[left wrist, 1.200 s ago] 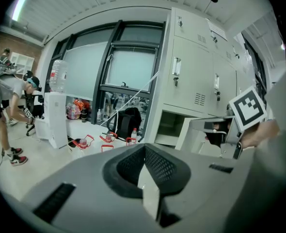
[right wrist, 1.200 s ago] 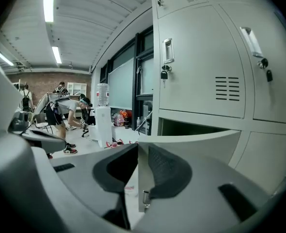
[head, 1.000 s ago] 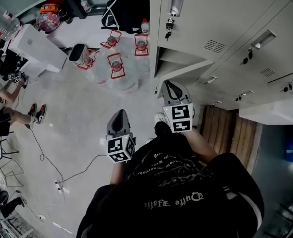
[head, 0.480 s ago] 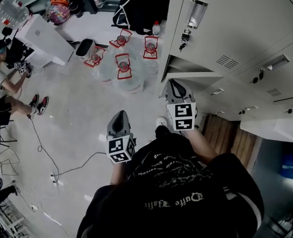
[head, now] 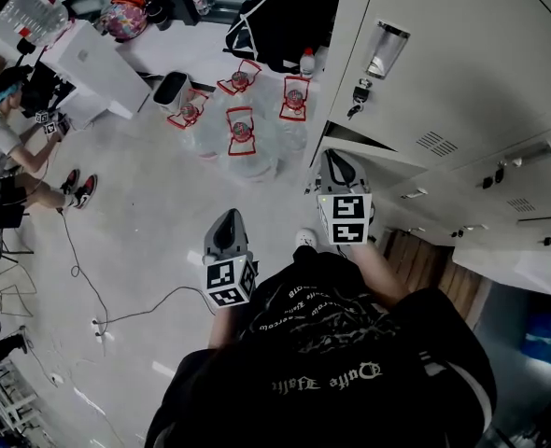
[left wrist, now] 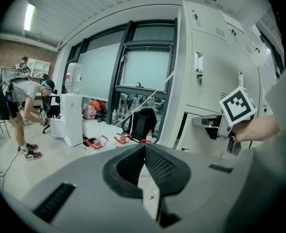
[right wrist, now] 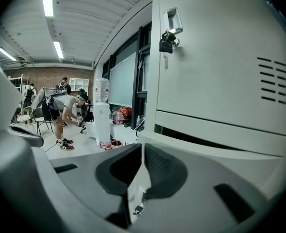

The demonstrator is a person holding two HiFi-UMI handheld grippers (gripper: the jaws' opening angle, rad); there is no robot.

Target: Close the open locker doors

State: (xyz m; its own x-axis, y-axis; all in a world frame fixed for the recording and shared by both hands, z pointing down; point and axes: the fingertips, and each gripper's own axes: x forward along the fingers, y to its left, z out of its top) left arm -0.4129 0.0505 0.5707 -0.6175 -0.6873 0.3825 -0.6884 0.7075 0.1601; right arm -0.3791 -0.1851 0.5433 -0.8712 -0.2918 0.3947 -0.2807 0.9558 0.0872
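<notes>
A bank of pale grey lockers fills the right of the head view. One lower door stands ajar, and a dark gap shows above its top edge in the right gripper view. Keys hang from the closed door above it. My right gripper is shut and empty, its tip just beside the ajar door's edge; whether it touches is unclear. My left gripper is also shut and empty, held over the floor to the left. From the left gripper view I see the right gripper's marker cube by the open locker.
Several water jugs with red handles stand on the floor ahead. Behind them are a black backpack and a white water dispenser. A person bends at far left. A cable crosses the floor; wooden slats lie under the lockers.
The right gripper has moved forward to the ajar door, and the lockers have drawn closer in the head view. The left gripper has shifted slightly forward. Both stay shut.
</notes>
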